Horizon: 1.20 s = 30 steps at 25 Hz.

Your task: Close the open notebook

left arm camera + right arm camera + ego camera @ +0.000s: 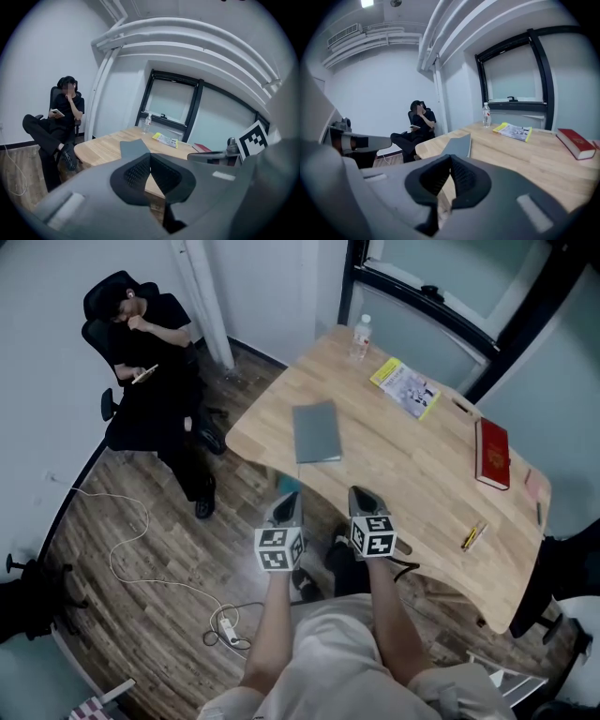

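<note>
Seated person (pixel 150 334): far left, in a black chair, a phone in hand.
Power strip (pixel 226 631): on the wood floor, with a white cable looping away to the left.
Left gripper (pixel 292 495): jaws pressed together with nothing between them; held off the table's near edge.
Notebook (pixel 317 432): closed, plain grey cover, lying flat on the table (pixel 403 465) near its left corner, ahead of both grippers and apart from them.
Right gripper (pixel 360 491): jaws pressed together, empty, just beside the left one.
Water bottle (pixel 361 337): upright at the far edge; label too small to read.
Magazine (pixel 405 387): yellow border, print too small to read.
Pen (pixel 473 536): yellow, near the table's front edge.
Red book (pixel 493 453): closed; gold mark on the cover, unreadable.
</note>
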{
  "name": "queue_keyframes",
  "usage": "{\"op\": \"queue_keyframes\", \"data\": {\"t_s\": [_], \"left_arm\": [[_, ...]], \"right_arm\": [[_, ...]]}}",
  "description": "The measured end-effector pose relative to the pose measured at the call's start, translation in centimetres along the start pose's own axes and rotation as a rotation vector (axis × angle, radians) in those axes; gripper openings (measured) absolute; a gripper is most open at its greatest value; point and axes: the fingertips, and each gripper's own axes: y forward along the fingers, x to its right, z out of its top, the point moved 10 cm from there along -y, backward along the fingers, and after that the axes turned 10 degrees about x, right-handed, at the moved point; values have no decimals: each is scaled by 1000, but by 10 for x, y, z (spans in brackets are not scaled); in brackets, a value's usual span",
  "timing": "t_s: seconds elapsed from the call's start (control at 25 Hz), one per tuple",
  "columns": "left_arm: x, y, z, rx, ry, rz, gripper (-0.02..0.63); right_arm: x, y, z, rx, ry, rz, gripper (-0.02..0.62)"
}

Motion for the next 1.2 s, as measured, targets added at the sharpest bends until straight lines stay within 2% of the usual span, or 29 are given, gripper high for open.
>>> {"op": "queue_keyframes", "data": {"t_s": [0.24,0.4,0.6,0.76,1.2], "left_arm": [[-4,0,13,29,19,-9,8],[-8,0,17,30,24,-10,8],[-10,1,14,24,43,-8,8],[-15,3,14,9,58,1,8],[-20,7,14,18,57,7,8]], "right_arm": [[-10,9,10,1,-65,41,2],[-12,14,9,-1,-65,49,2],[-16,21,10,-13,-118,57,2],[-13,27,13,-4,-97,44,2],[-16,33,15,-10,-121,61,2]]}}
